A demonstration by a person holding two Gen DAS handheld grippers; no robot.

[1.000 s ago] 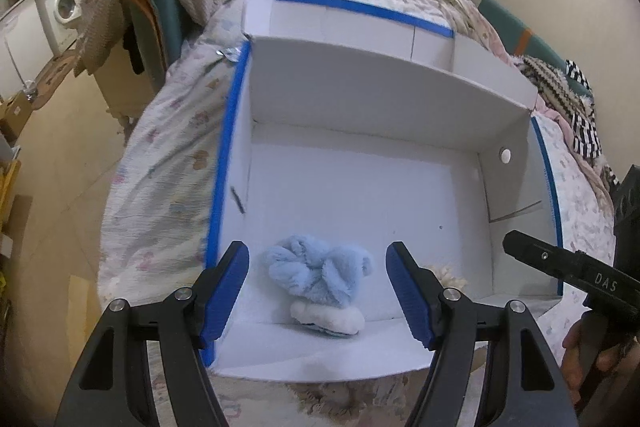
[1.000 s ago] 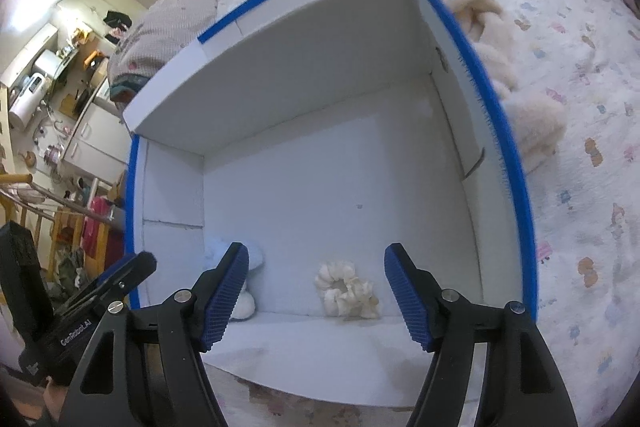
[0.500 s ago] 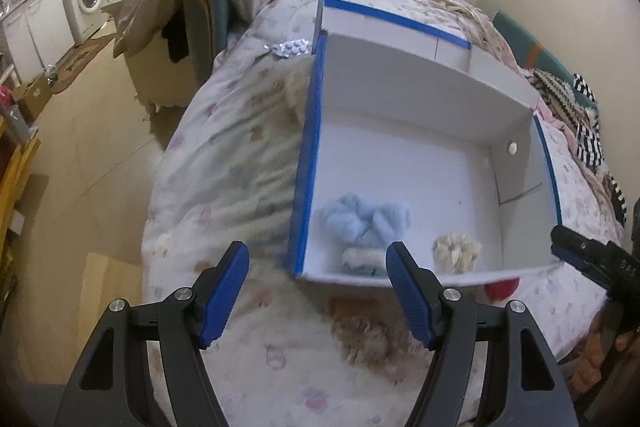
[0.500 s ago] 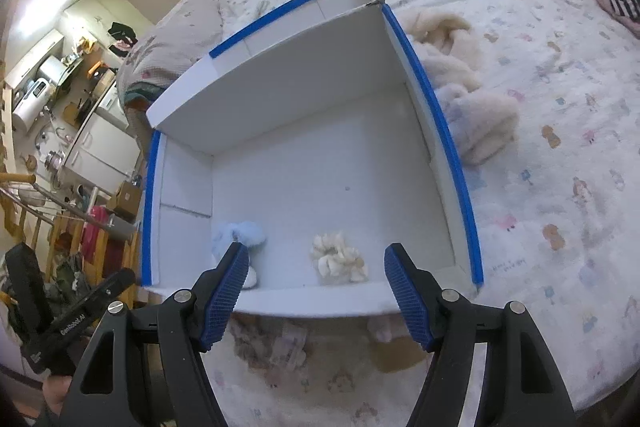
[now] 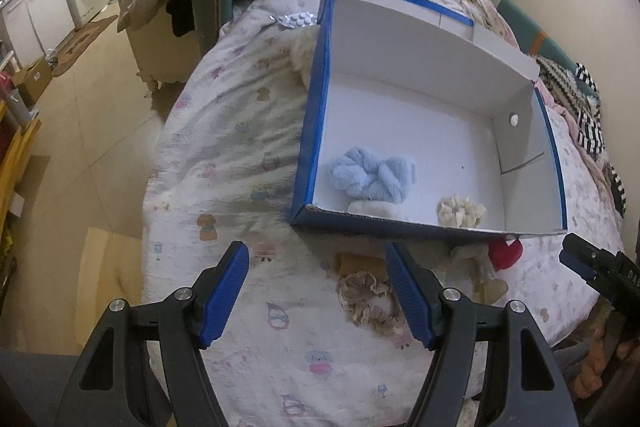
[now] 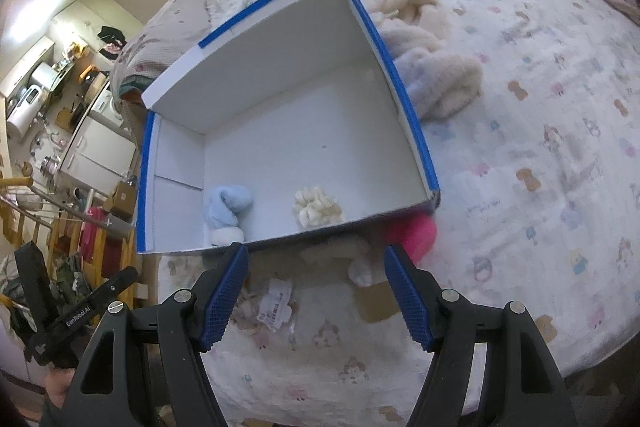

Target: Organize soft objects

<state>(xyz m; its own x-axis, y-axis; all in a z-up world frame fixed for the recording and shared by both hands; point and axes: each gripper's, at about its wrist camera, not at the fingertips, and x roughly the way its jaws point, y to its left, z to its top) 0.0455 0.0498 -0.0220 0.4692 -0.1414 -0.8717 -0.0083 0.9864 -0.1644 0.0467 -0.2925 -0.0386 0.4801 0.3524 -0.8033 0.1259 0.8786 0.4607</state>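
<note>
A white box with blue edges (image 5: 312, 131) (image 6: 412, 123) lies on the bed. Inside it, near the front wall, are a light blue fluffy item (image 5: 372, 177) (image 6: 226, 205) and a cream scrunchie (image 5: 460, 211) (image 6: 316, 207). In front of the box lie a beige scrunchie (image 5: 366, 297), a red plush item (image 5: 506, 253) (image 6: 412, 235) and a cream soft item (image 6: 360, 267). My left gripper (image 5: 318, 289) is open and empty above the quilt before the box. My right gripper (image 6: 316, 291) is open and empty, also before the box.
A pile of cream and pale blue fluffy items (image 6: 432, 75) lies beside the box. A pill blister (image 5: 298, 20) lies at the box's far corner. The bed's edge drops to the floor (image 5: 80, 131) on the left. Striped clothes (image 5: 588, 107) lie at the right.
Both grippers have pulled back out of the box toward the bed's near edge; the box now lies farther ahead and the items in front of it have come into view.
</note>
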